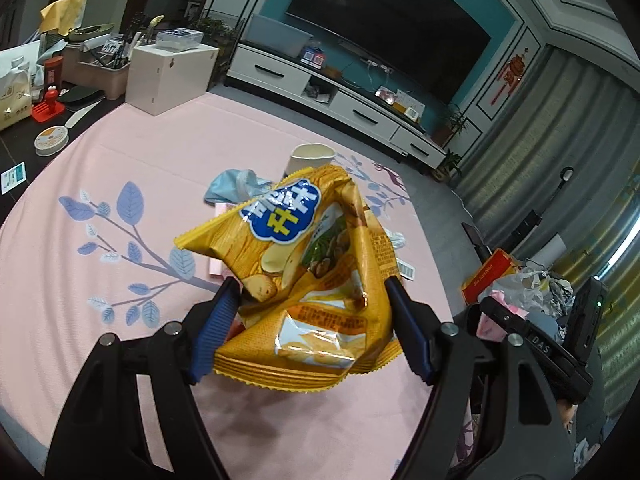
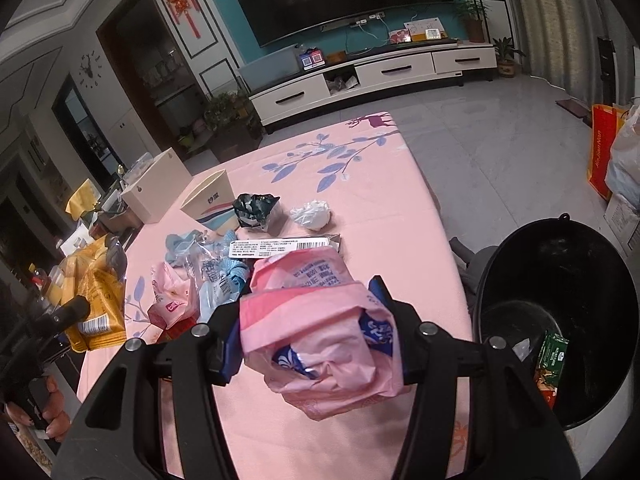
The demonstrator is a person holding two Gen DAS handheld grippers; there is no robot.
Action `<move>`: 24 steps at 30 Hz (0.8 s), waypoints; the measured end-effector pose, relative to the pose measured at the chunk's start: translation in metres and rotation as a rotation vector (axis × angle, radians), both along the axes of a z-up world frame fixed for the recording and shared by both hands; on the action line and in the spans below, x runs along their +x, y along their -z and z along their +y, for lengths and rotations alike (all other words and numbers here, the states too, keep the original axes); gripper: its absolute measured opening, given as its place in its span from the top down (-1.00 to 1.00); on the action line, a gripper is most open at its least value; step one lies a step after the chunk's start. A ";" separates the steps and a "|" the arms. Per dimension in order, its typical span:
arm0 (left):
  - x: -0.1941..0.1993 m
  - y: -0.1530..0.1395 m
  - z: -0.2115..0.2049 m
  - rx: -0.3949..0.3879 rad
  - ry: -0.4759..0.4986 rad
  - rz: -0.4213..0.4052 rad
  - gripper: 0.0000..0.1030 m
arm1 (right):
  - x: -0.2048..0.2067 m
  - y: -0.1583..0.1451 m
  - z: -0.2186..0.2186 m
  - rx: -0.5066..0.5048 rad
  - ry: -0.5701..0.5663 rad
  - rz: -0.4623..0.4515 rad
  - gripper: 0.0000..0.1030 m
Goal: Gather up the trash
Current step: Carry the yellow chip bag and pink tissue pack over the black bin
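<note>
Yellow foil: a crumpled chip bag (image 1: 308, 280) sat clamped between the blue pads of the left gripper (image 1: 314, 292), lifted clear of the pink tablecloth (image 1: 140, 152).
Left gripper: jaws roughly two-thirds apart, both pads pressed against the bag's sides.
Pink plastic: a crushed tissue wrapper (image 2: 320, 332) was pinched in the right gripper (image 2: 308, 308), held above the near part of the table.
Right gripper: jaws about half open, closed on the wrapper's sides.
Bin: a black trash bin (image 2: 560, 280) stood on the floor just right of the table, with a green packet (image 2: 554, 354) lying inside.
Remaining litter: a paper cup (image 2: 212, 204), a dark crumpled wrapper (image 2: 256, 208), a white wad (image 2: 312, 214), a barcoded strip (image 2: 280, 248) and blue-and-clear plastic (image 2: 212, 268) lay across the middle of the cloth.
Far left: a cream box (image 1: 170, 76) rested at the table's edge.
Uncertain: whether the pink packet (image 2: 172, 300) touched the plastic pile could not be made out.
</note>
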State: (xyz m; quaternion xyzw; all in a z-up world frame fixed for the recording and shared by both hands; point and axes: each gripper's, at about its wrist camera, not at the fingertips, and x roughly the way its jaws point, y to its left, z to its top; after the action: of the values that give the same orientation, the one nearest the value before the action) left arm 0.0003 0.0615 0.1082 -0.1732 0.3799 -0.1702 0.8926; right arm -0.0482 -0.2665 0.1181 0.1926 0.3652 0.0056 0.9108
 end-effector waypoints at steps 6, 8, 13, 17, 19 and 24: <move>-0.013 -0.015 -0.013 0.003 0.027 -0.051 -0.44 | -0.009 -0.010 -0.001 0.004 -0.009 -0.025 -0.09; -0.018 -0.020 -0.021 0.013 0.041 -0.067 -0.44 | -0.013 -0.015 -0.003 -0.001 -0.006 -0.036 -0.09; -0.031 -0.034 -0.047 0.037 0.084 -0.115 -0.44 | -0.030 -0.031 -0.010 -0.030 0.044 -0.084 -0.09; -0.040 -0.039 -0.071 0.037 0.137 -0.124 -0.44 | -0.044 -0.043 -0.021 -0.044 0.089 -0.122 -0.09; -0.043 -0.039 -0.084 0.038 0.162 -0.125 -0.44 | -0.050 -0.048 -0.028 -0.038 0.103 -0.138 -0.09; -0.052 -0.039 -0.121 0.074 0.225 -0.136 -0.44 | -0.066 -0.055 -0.044 -0.084 0.185 -0.186 -0.09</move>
State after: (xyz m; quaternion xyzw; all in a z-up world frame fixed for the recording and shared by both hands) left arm -0.0516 -0.0590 0.1470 -0.0843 0.3418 -0.2665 0.8972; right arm -0.1138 -0.3100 0.1733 0.1860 0.2597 -0.0760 0.9446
